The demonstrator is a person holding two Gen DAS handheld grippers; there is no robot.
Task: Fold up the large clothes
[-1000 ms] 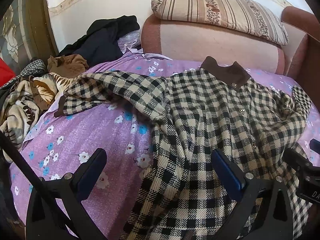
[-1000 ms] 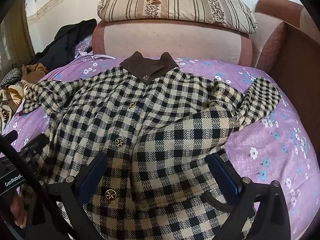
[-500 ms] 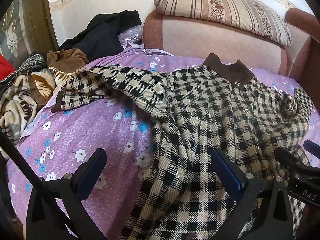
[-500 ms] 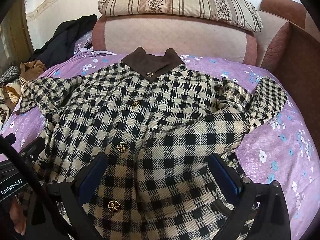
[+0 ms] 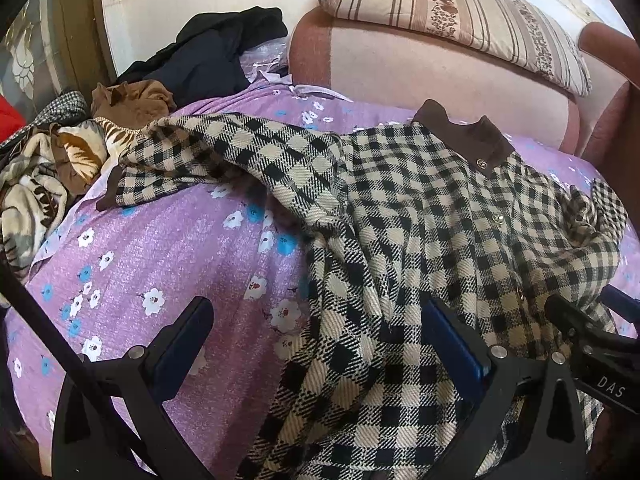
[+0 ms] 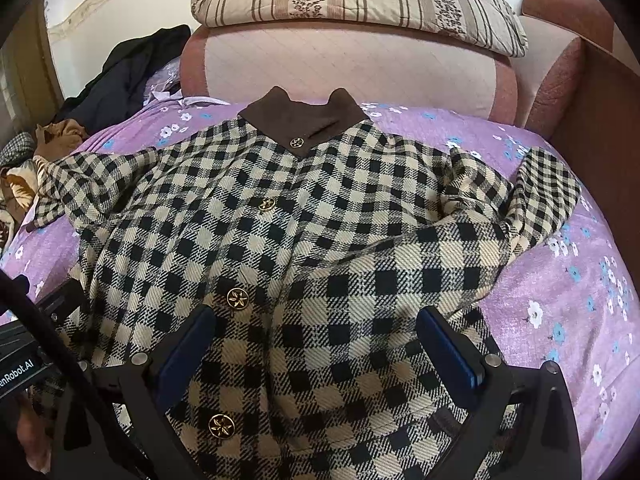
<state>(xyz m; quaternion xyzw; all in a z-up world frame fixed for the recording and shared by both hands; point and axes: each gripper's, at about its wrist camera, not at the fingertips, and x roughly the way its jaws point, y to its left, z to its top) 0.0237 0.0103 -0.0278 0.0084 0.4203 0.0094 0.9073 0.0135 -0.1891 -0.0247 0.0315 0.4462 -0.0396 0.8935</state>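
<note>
Here, through my left wrist camera, my left gripper hangs with its jaws wide apart and holding nothing, over the edge of a checked coat spread face up on a purple flowered bedsheet. One blue pad sits above bare sheet, the other above the coat's hem side. The coat's sleeve stretches out toward a heap of other clothes at the bed's edge. A striped pillow rests on the headboard beyond.

From my right wrist camera, my right gripper is likewise spread open and empty, low over the coat's front, near its gold buttons. The brown collar points to the headboard, and the other sleeve lies bunched and doubled near the shoulder. My other gripper's body shows at the lower left edge.

By my reading, the coat is laid out and no fold has begun; this is the approach before the first grasp. The next move likely calls for closing on a sleeve or side edge and carrying it over the middle, once the bunched sleeve is smoothed.
</note>
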